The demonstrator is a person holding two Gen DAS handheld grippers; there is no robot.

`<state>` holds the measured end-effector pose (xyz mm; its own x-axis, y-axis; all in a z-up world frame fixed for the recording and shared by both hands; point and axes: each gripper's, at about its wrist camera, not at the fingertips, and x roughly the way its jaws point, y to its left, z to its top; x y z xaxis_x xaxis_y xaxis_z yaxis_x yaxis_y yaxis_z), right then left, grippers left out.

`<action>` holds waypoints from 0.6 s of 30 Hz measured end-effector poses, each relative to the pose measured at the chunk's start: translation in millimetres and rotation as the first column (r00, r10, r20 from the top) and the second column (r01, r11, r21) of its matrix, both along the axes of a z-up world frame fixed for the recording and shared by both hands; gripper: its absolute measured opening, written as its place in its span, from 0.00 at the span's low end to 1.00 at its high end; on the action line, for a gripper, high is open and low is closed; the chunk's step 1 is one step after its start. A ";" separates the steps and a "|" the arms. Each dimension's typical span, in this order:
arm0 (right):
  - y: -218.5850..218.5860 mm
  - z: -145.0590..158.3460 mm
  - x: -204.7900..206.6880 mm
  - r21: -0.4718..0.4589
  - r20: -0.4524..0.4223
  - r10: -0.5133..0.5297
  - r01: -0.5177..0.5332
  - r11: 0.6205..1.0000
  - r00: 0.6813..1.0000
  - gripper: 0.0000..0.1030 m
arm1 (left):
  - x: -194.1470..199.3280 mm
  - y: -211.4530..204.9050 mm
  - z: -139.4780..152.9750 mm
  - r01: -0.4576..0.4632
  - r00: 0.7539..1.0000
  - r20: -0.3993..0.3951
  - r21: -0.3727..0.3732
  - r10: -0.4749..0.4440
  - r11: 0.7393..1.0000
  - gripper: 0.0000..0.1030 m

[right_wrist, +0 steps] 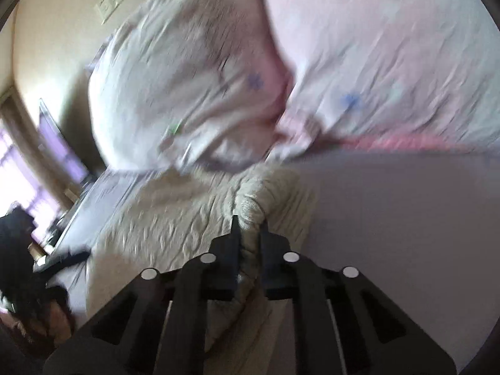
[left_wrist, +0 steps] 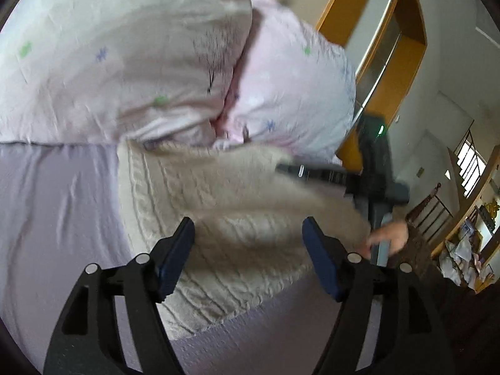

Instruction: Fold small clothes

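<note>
A cream cable-knit sweater [left_wrist: 225, 218] lies on the lilac bed sheet [left_wrist: 56, 206]. My left gripper [left_wrist: 247, 234] is open and empty, its blue-padded fingers [left_wrist: 175, 256] spread just above the sweater's near part. My right gripper [right_wrist: 250, 222] is shut on a bunched fold of the sweater [right_wrist: 250, 203] and holds it raised off the sheet [right_wrist: 390, 218]. In the left wrist view the right gripper [left_wrist: 290, 168] shows at the sweater's far right edge, with the hand [left_wrist: 390, 234] that holds it.
Two pink-white pillows with small flower prints [left_wrist: 125, 62] [left_wrist: 290, 84] lie just beyond the sweater, also seen in the right wrist view [right_wrist: 187, 93]. A yellow wooden door frame [left_wrist: 403, 62] and a stair railing [left_wrist: 431, 212] stand to the right, off the bed.
</note>
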<state>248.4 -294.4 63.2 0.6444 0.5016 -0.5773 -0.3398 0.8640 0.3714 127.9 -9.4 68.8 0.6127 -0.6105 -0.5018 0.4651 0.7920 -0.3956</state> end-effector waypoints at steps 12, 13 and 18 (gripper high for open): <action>-18.6 29.4 -37.9 0.007 0.073 -0.103 0.103 0.995 0.992 0.16 | -18.6 4.4 -1.0 -0.013 1.000 0.009 0.026 0.013 1.000 0.74; -17.2 34.0 -52.9 0.040 0.080 -0.046 0.043 0.998 0.996 0.16 | -26.0 9.0 0.8 -0.033 0.999 0.011 0.025 0.033 0.999 0.76; 25.5 3.1 -84.3 -0.146 -0.035 0.076 -0.081 0.986 0.996 0.16 | -48.0 17.8 -0.3 -0.132 0.991 -0.022 0.055 0.134 0.990 0.91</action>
